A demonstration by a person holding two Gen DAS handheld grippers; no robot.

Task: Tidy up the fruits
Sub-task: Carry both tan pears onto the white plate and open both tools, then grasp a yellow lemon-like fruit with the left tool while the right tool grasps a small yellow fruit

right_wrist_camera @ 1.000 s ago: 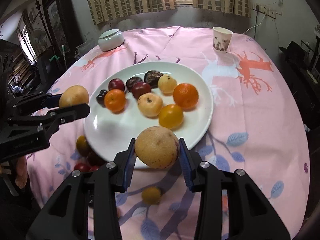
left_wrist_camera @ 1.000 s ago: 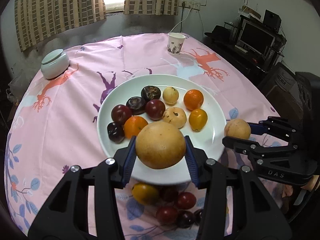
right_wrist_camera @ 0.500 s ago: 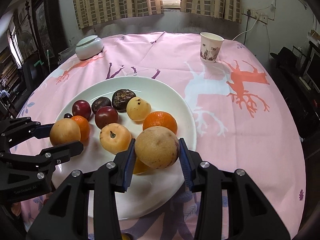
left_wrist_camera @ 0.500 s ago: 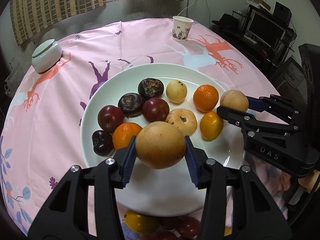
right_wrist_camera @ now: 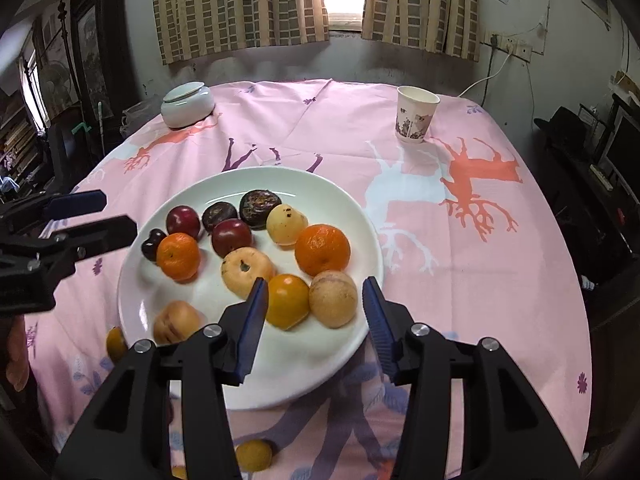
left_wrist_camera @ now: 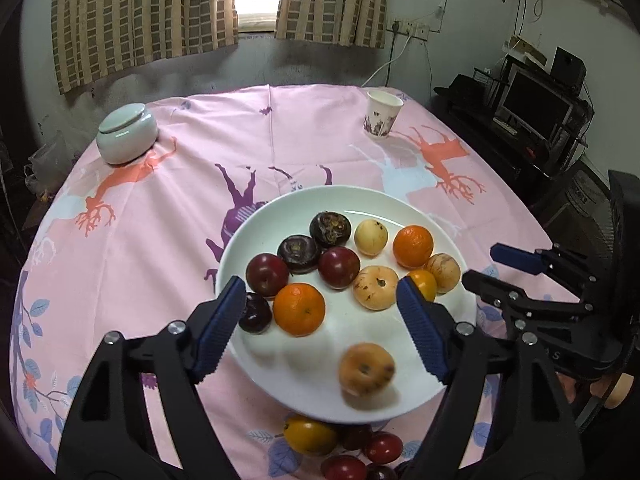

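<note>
A white plate (left_wrist_camera: 400,206) holds several fruits: oranges, dark plums, pale yellow fruits. My left gripper (left_wrist_camera: 322,320) is open and empty above the plate's near side. A tan round fruit (left_wrist_camera: 366,368), blurred, lies on the plate just below it; it also shows in the right wrist view (right_wrist_camera: 176,322). My right gripper (right_wrist_camera: 314,312) is open and empty over the plate's near right rim (right_wrist_camera: 376,248). A second tan fruit (right_wrist_camera: 332,298) lies on the plate between its fingers, next to a yellow-orange fruit (right_wrist_camera: 287,300).
Loose fruits lie on the pink cloth below the plate: a yellow one (left_wrist_camera: 310,436), red ones (left_wrist_camera: 382,448), and a small yellow one (right_wrist_camera: 254,455). A paper cup (left_wrist_camera: 382,114) and a white lidded jar (left_wrist_camera: 127,134) stand at the far side.
Both grippers have opened and let go of their tan fruits, which now lie on the plate. Both grippers have pulled back and up a little.
</note>
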